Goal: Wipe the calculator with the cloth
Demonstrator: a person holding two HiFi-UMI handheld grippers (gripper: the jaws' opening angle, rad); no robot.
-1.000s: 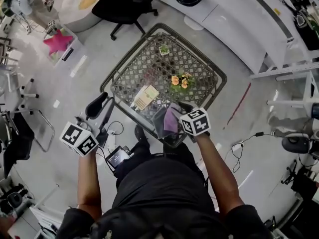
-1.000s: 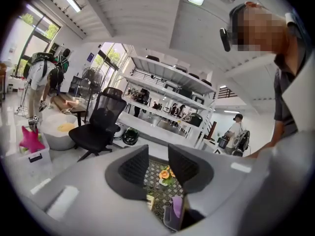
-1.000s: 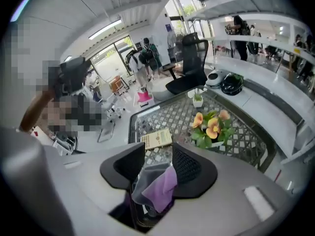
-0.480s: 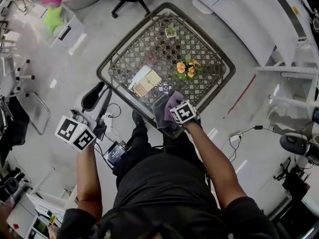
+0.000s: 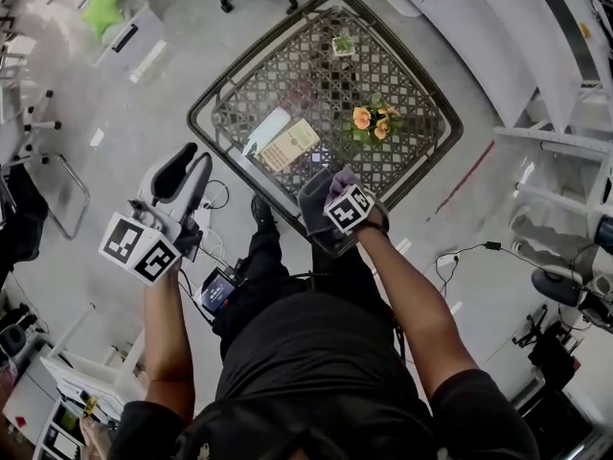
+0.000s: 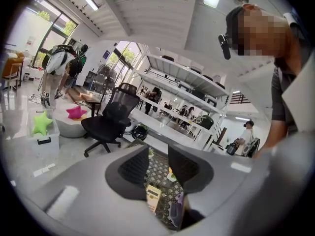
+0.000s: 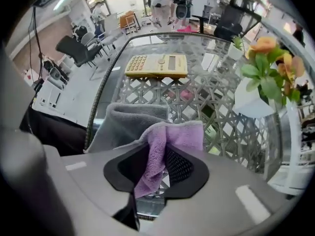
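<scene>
Grey plastic and black ribbed pads make up the left gripper (image 6: pixel 158 167), which hangs off the near-left side of the table (image 5: pixel 287 80). Its fingers are parted with nothing between them, only the table showing through the gap. It seems to be kept out of the way, free to steady something when the wiping begins. The table has a clear glass top over a woven metal lattice with a dark rounded rim, a hard, slick surface on which a light thing would probably slide. The calculator (image 7: pixel 156 65) lies flat on that glass toward the left side, keys and display facing up. It is a cream-yellow plastic slab with rows of small buttons, well apart from both grippers and not yet touched. At the near corner a soft, napped purple cloth (image 7: pixel 182 134) rests on a thicker grey cloth (image 7: pixel 130 119); whether these are two pieces or two faces of one I cannot tell. The right gripper (image 7: pixel 157 163) points straight down over them. Its jaws have just been closing, and a raised fold of the purple cloth is pinched between the pads, the rest draping limp over the grey pile. Gripping it by a fold should leave a loose flap for rubbing. Further right stands a white pot of orange flowers (image 7: pixel 256 97), close enough that a carry toward the calculator should pass clear of it.
</scene>
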